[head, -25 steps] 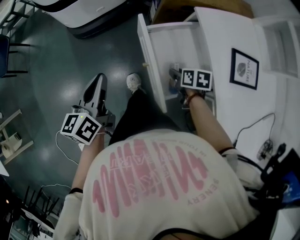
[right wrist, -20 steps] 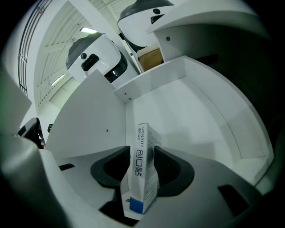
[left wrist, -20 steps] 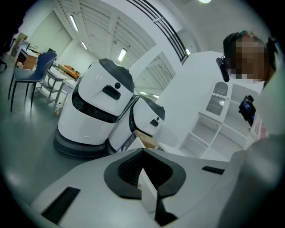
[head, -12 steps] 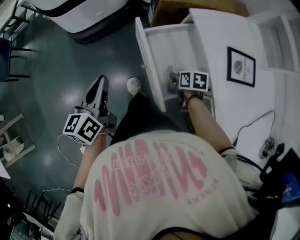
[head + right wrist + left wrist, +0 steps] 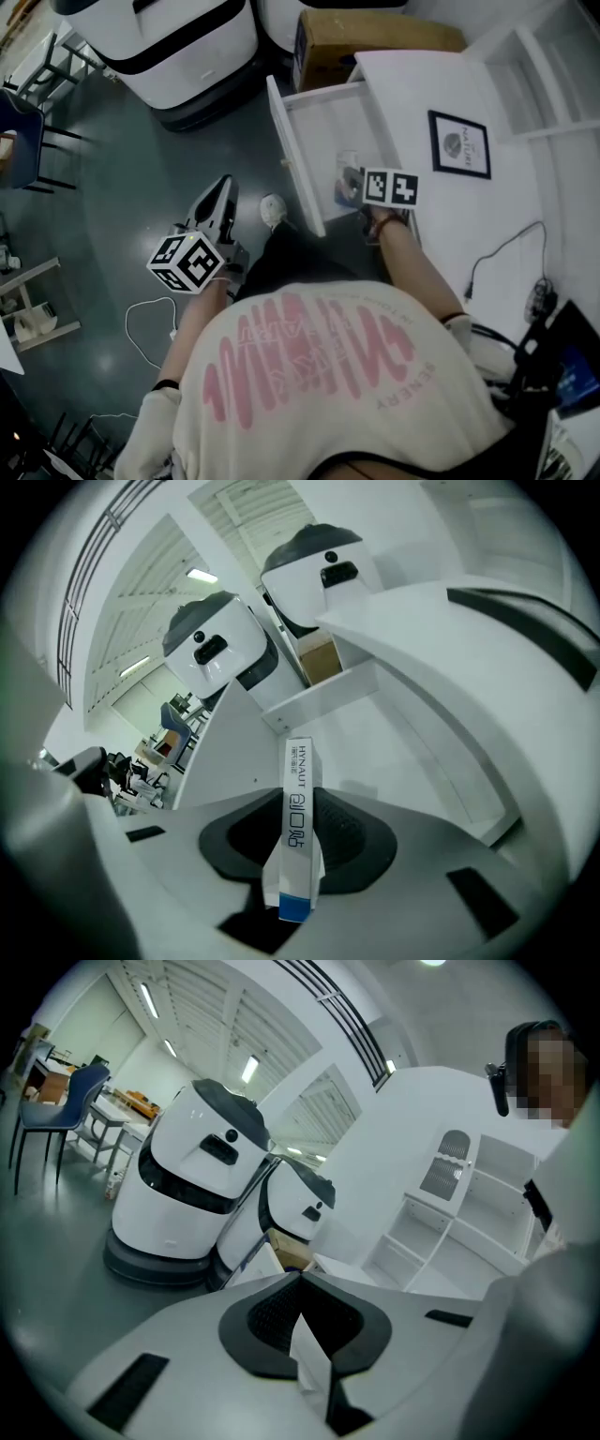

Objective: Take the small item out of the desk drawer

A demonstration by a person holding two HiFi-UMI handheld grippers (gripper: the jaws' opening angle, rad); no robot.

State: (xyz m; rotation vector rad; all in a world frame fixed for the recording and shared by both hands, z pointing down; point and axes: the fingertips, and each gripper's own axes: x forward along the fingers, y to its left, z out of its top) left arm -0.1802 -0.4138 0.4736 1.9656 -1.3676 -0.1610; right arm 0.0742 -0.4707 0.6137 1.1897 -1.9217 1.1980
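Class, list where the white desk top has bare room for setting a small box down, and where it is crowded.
Free: desk top between the open drawer and framed picture, and below the picture. Crowded: right edge, with cable and dark gear.

the right gripper has drawn its jaws in and they are closing on the small white-and-blue box between them, at the near end of the open drawer. the left gripper has shifted nearer the drawer front.
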